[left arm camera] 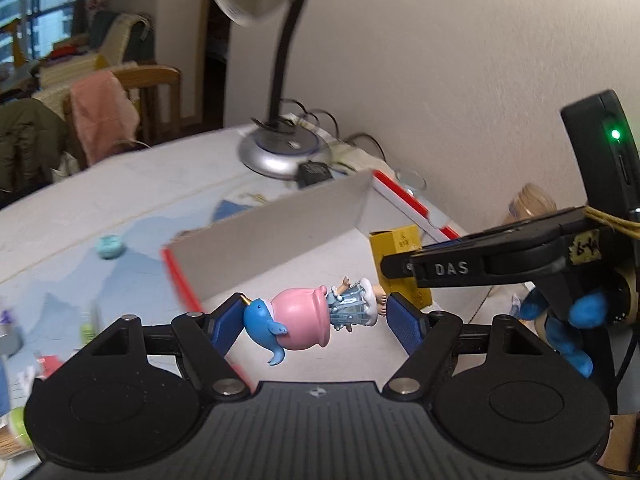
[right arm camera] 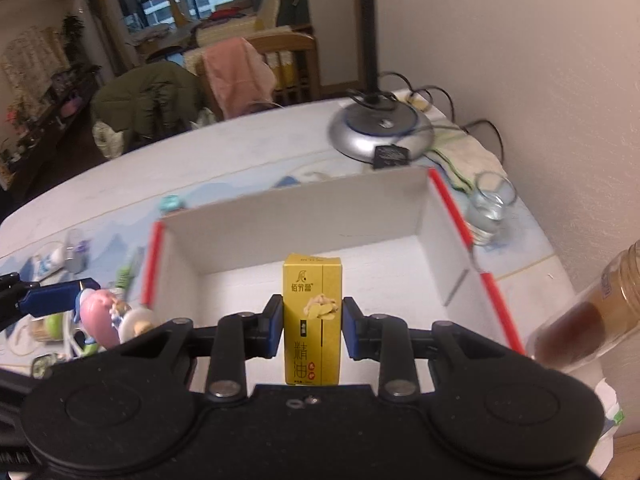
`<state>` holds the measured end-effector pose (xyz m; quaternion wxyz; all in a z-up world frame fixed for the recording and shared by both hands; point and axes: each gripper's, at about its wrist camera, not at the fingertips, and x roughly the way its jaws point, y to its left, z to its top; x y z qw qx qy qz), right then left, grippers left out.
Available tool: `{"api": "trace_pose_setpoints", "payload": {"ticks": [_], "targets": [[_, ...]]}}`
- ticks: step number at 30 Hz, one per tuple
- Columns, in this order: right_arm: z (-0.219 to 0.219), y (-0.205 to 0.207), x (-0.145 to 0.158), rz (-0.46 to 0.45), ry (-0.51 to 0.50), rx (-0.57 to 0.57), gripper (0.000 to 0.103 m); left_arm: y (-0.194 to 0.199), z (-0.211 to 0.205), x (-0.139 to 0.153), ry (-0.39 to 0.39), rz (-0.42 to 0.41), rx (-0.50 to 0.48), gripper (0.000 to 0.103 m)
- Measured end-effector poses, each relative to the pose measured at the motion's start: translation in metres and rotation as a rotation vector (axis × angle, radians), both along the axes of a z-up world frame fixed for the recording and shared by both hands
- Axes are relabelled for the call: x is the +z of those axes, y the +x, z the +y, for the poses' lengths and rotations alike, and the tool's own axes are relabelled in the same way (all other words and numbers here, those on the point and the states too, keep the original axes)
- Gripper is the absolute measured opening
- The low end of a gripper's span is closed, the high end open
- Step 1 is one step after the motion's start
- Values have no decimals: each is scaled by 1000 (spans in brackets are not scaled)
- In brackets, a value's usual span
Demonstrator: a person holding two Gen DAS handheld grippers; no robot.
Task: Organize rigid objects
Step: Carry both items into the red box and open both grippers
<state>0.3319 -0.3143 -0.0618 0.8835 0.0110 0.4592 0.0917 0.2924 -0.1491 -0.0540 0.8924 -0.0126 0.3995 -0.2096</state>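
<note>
My left gripper (left arm camera: 316,320) is shut on a toy figurine (left arm camera: 300,320) with a pink hat, a blue narwhal and a doll's body. It lies crosswise between the blue pads (left arm camera: 228,320), above the near left corner of a white cardboard box with red edges (left arm camera: 272,240). My right gripper (right arm camera: 312,328) is shut on an upright yellow carton (right arm camera: 312,300), held over the box's white inside (right arm camera: 300,216) near the front. In the left wrist view the right gripper (left arm camera: 404,268) and the yellow carton (left arm camera: 396,248) appear on the right. The right wrist view shows the figurine (right arm camera: 104,320) at the far left.
A silver desk lamp base (right arm camera: 380,132) with cables stands behind the box by the wall. A drinking glass (right arm camera: 490,208) and a jar with brown contents (right arm camera: 592,312) sit right of the box. Small items, among them a teal one (left arm camera: 109,246), lie on the table to its left.
</note>
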Motion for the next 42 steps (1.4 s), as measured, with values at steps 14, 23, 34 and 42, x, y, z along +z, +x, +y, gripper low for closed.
{"api": "trace_pose_setpoints", "payload": {"ticks": [14,23,34,42], "targets": [[-27,28,-66,182,-37,5,29,57,-49,-79,130,245,-74,76],[-23,34,-81,251,-51,20,30,75,-59,-105,177,397,-93,76],[-26,40,-87,267,-37,5,34,86,-65,-122,216,486,-72,76],[-31,34,-73,225,-12,-11,52,80,-62,-107,192,429,-54,77]]}}
